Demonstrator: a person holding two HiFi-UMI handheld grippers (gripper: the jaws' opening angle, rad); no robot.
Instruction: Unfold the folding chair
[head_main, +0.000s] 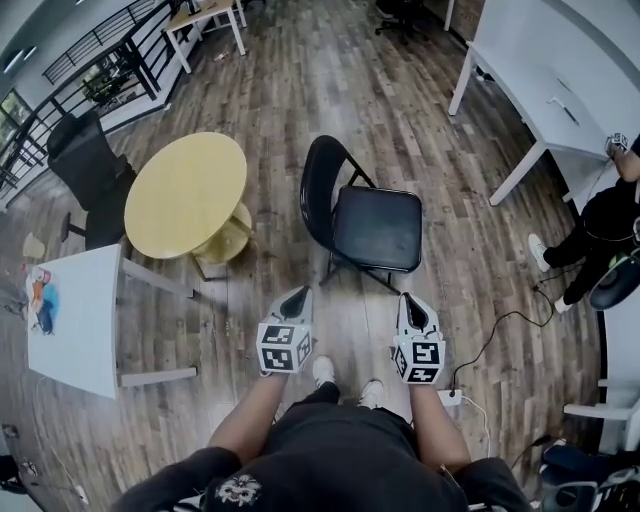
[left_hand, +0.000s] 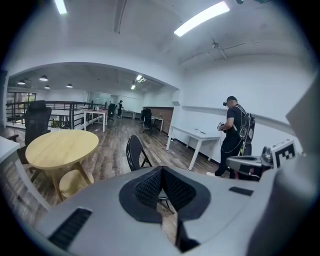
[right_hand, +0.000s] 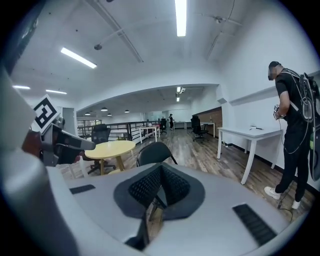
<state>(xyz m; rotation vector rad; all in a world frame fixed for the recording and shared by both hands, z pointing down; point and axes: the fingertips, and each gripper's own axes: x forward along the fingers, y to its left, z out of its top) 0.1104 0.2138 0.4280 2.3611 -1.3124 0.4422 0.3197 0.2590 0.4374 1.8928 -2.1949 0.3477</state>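
Note:
A black folding chair stands unfolded on the wood floor, seat flat, backrest toward the yellow table. Its backrest shows past the jaws in the left gripper view and in the right gripper view. My left gripper is shut and empty, held in the air short of the chair's front left. My right gripper is also shut and empty, just in front of the seat's near edge. Neither touches the chair.
A round yellow table with a stool under it stands left of the chair. A black office chair and a white table are further left. A white desk and a standing person are at right. A cable crosses the floor.

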